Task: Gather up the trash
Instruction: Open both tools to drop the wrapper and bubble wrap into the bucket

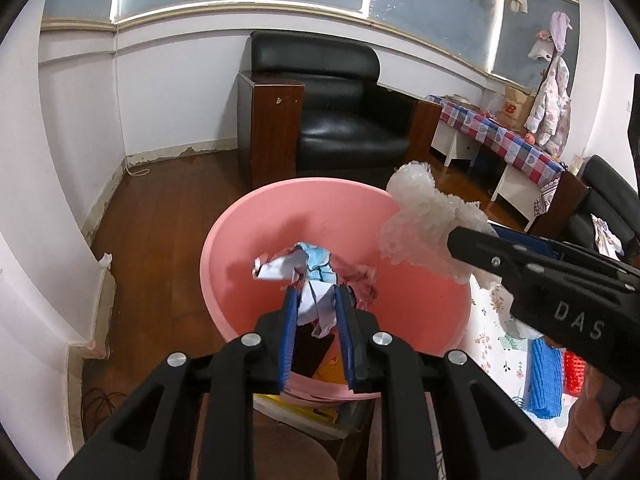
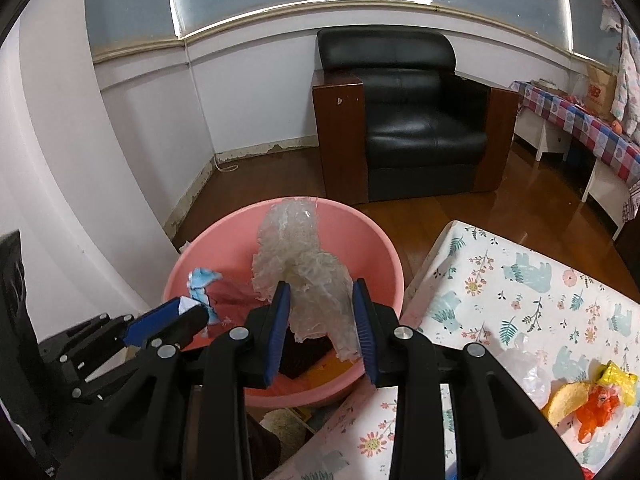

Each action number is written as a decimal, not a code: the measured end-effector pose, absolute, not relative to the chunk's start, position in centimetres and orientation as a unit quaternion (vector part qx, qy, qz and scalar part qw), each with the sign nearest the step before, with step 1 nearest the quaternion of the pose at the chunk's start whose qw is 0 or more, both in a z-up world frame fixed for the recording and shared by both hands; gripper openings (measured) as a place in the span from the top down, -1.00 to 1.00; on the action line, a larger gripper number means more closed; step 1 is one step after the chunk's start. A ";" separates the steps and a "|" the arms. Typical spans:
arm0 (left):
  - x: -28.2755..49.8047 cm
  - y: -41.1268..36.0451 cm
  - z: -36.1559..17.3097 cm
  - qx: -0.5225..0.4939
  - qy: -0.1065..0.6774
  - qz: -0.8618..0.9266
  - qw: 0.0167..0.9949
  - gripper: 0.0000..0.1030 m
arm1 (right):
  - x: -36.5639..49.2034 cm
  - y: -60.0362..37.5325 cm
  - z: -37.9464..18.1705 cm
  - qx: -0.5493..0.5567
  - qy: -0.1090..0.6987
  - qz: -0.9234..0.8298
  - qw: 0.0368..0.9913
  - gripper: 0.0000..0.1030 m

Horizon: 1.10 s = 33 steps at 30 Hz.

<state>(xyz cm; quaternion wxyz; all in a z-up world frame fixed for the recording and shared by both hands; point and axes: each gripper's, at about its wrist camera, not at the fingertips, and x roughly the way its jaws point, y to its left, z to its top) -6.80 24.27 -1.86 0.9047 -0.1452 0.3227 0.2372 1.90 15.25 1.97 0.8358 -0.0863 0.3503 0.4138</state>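
Observation:
A pink basin (image 1: 256, 240) (image 2: 360, 240) stands beside the table and holds some trash. My left gripper (image 1: 316, 300) is shut on a crumpled blue, white and red paper wrapper (image 1: 296, 266), held over the basin; it also shows in the right wrist view (image 2: 202, 280). My right gripper (image 2: 322, 304) is shut on a wad of clear bubble wrap (image 2: 296, 248), held above the basin's right side; the wad shows in the left wrist view (image 1: 420, 220) too.
A table with a floral cloth (image 2: 520, 280) is on the right, with a clear bag (image 2: 528, 372) and yellow and orange wrappers (image 2: 592, 396) on it. A black armchair (image 2: 404, 120) stands behind on the wooden floor. A checked-cloth table (image 1: 500, 132) is far right.

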 end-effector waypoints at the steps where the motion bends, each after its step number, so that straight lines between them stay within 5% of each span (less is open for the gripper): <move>1: -6.9 24.4 -1.9 -0.147 0.323 0.238 0.904 0.62 | 2.0 15.2 2.0 -0.083 0.351 0.414 0.836 0.37; 9: -7.1 24.7 -1.8 -0.158 0.320 0.243 0.902 0.33 | 2.8 15.0 1.9 -0.057 0.358 0.428 0.828 0.27; 14: -7.4 24.5 -1.6 -0.155 0.318 0.242 0.903 0.31 | 2.8 14.7 2.1 -0.051 0.354 0.432 0.828 0.12; 33: -6.8 20.2 0.6 -0.128 0.304 0.189 0.925 0.22 | 1.5 7.1 3.5 -0.030 0.347 0.390 0.852 0.12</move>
